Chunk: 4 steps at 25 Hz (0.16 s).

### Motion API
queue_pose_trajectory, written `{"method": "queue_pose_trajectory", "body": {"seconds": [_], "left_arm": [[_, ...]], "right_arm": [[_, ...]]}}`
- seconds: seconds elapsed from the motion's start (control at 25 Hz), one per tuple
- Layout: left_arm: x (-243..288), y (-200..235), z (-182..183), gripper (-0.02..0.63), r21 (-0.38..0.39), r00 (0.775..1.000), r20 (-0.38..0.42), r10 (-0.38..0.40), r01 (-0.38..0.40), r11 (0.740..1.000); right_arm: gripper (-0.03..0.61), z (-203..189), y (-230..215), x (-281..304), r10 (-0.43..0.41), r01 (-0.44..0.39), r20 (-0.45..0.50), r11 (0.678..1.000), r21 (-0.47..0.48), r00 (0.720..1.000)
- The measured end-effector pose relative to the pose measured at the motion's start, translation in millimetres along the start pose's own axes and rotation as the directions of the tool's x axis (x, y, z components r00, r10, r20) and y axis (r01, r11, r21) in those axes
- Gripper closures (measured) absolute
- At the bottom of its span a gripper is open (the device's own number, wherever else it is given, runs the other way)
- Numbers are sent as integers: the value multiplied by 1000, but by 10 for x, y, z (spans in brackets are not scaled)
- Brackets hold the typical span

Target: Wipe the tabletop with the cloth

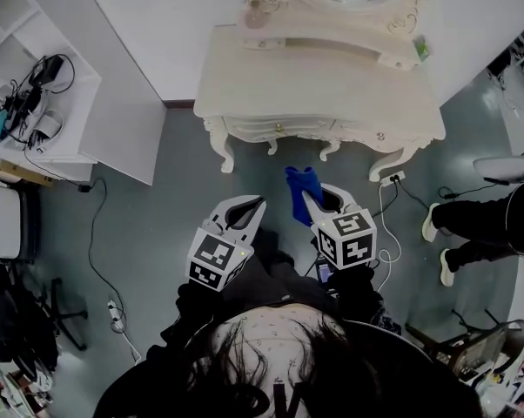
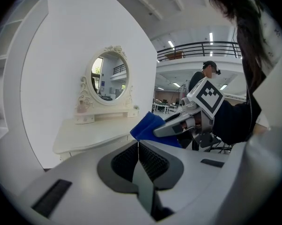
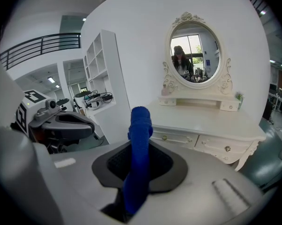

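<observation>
Blue cloth pinched in my right gripper; left gripper fingers pressed together. Friction on the table at twelve o'clock could tug it free.

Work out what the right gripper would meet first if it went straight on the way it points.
Probably the white dressing table: the right gripper, shut on the blue cloth, points at its front edge across open air. Exact height is unclear.

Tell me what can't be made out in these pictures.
Head view: back of the tabletop, under the mirror frame.
Head view: pink item, too small to identify.
Head view: bystander, cut off by the right edge.
Right gripper view: lower end of the cloth, buried between the jaws.
</observation>
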<state>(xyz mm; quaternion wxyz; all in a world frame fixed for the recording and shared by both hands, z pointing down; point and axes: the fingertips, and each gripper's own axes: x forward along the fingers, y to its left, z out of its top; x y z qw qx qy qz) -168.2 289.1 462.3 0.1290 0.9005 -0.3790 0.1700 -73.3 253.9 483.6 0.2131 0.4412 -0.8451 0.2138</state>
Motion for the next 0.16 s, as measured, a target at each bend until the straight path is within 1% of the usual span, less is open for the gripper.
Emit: {"method": "queue_pose_trajectory", "body": {"seconds": [0.16], "left_arm": [[-3,-150,-21,612,-1,1000,0,6,-6,1000]], "right_arm": [[505,-65,-34,-119,6,-6,1,1000,-5,1000]]}}
